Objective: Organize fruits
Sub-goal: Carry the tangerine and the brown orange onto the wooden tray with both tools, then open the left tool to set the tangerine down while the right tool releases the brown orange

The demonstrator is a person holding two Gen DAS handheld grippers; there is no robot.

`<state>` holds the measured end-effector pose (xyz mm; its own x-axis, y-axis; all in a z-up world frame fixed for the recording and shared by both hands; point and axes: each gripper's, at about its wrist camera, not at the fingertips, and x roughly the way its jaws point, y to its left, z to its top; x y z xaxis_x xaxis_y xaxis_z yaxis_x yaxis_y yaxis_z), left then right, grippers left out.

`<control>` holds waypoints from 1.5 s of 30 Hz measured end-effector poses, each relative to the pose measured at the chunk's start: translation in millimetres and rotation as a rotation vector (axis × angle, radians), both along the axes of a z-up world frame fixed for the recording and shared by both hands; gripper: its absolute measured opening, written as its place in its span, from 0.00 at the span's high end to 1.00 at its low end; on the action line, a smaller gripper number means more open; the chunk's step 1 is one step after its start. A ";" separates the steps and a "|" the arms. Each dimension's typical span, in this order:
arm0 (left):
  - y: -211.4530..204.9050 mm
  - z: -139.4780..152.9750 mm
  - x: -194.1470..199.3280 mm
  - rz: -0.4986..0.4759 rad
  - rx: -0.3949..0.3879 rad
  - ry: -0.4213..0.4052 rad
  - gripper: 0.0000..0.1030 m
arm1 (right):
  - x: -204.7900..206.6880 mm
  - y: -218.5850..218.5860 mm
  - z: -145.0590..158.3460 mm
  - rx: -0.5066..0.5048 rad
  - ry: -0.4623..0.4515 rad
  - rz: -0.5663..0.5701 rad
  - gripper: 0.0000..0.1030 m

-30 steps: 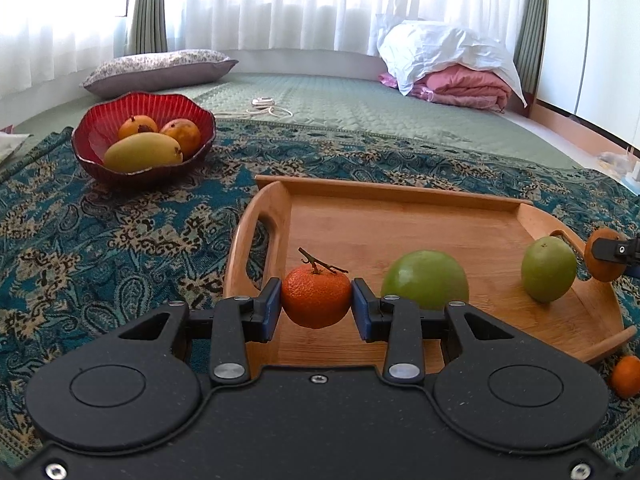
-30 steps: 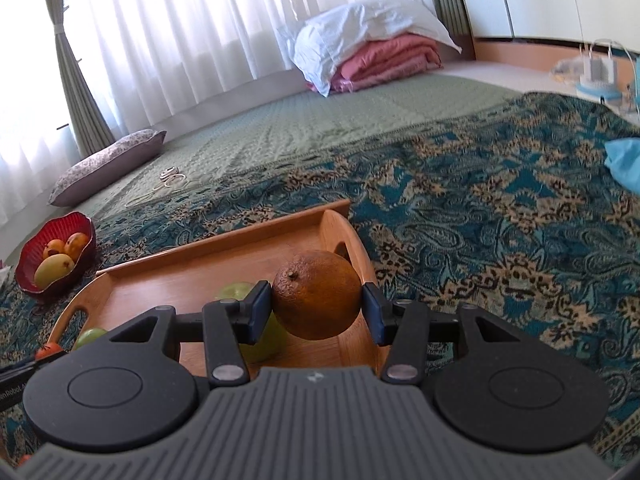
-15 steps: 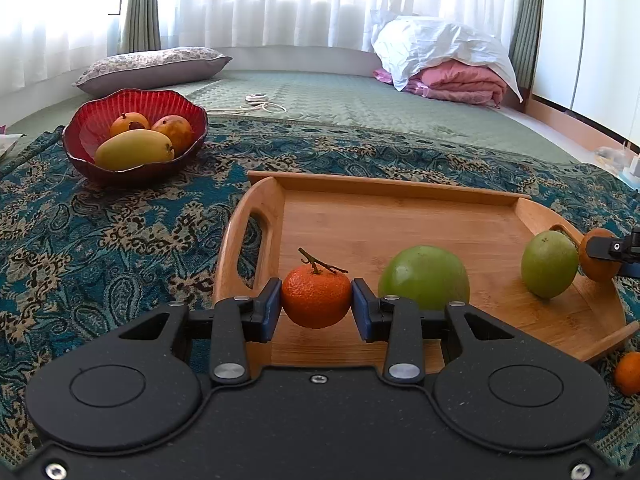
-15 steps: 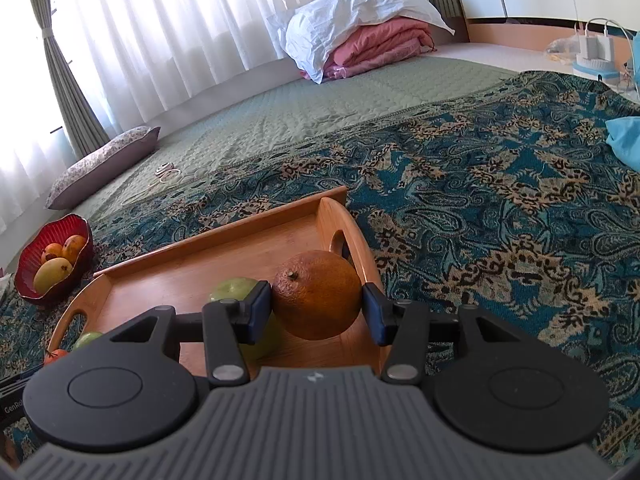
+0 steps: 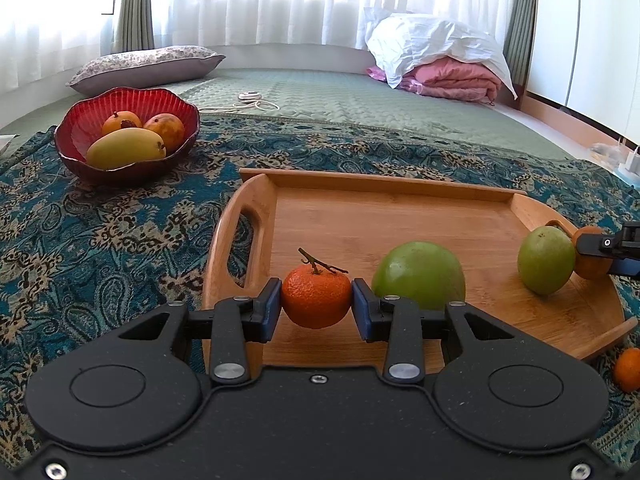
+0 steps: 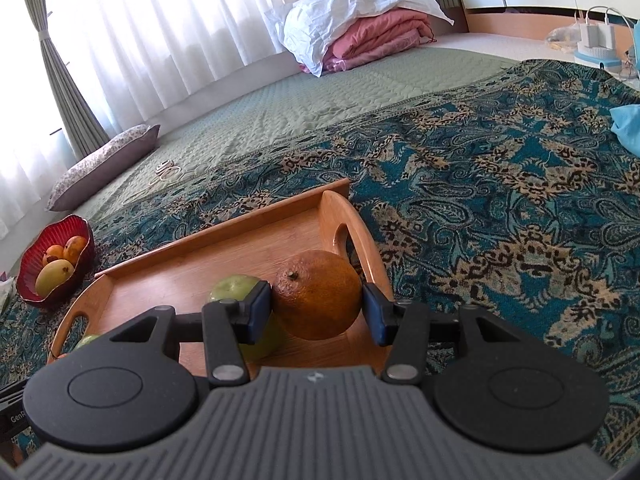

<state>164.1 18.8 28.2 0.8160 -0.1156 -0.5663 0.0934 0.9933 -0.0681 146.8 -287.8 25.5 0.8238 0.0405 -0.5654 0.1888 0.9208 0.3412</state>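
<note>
My left gripper (image 5: 316, 307) is shut on a small stemmed tangerine (image 5: 316, 297), held just over the near edge of the wooden tray (image 5: 384, 220). A large green fruit (image 5: 418, 274) and a smaller green fruit (image 5: 546, 260) rest on that tray. My right gripper (image 6: 318, 307) is shut on a big brownish orange (image 6: 318, 294), held above the tray's (image 6: 224, 260) right end by its handle; the same orange (image 5: 590, 258) and a fingertip (image 5: 600, 244) show at the right edge of the left wrist view. A green fruit (image 6: 236, 288) sits partly hidden behind the right gripper's left finger.
A red bowl (image 5: 128, 136) holding a yellow mango and two orange fruits stands on the patterned blue cloth, left of the tray. Another small orange (image 5: 628, 370) lies on the cloth off the tray's near right corner. A pillow, a cable and folded bedding lie farther back.
The right gripper with its orange has drifted slightly inward and lower over the tray's right end. The left gripper and its tangerine have stayed put.
</note>
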 end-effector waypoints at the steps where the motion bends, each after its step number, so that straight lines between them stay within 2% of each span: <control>1: 0.4 -0.3 0.5 0.000 -0.002 0.001 0.65 | 0.6 0.3 -0.6 0.002 0.001 0.001 0.48; 19: -4.9 -1.4 1.8 -0.018 0.003 -0.008 0.65 | -1.5 -0.7 2.1 -0.010 -0.016 -0.009 0.48; 25: -5.3 -0.5 -1.4 -0.014 0.023 -0.006 0.54 | -4.5 -0.9 3.5 -0.009 -0.024 -0.007 0.48; 32: -3.7 3.5 -12.0 -0.013 0.030 -0.013 0.36 | -13.8 -0.3 6.8 -0.024 -0.041 0.000 0.48; 37: -6.8 8.6 -25.9 -0.033 0.049 -0.036 0.27 | -24.8 4.1 9.5 -0.056 -0.059 0.013 0.47; 42: -9.7 13.9 -42.7 -0.051 0.052 -0.051 0.22 | -38.1 11.1 11.4 -0.112 -0.083 0.031 0.43; 45: -11.0 15.7 -54.5 -0.054 0.050 -0.062 0.19 | -47.7 16.9 11.7 -0.157 -0.099 0.044 0.34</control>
<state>109.6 7.8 43.8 0.8431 -0.1335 -0.5208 0.1496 0.9887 -0.0112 99.2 -271.0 37.1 0.8749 -0.0043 -0.4843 0.1199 0.9708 0.2079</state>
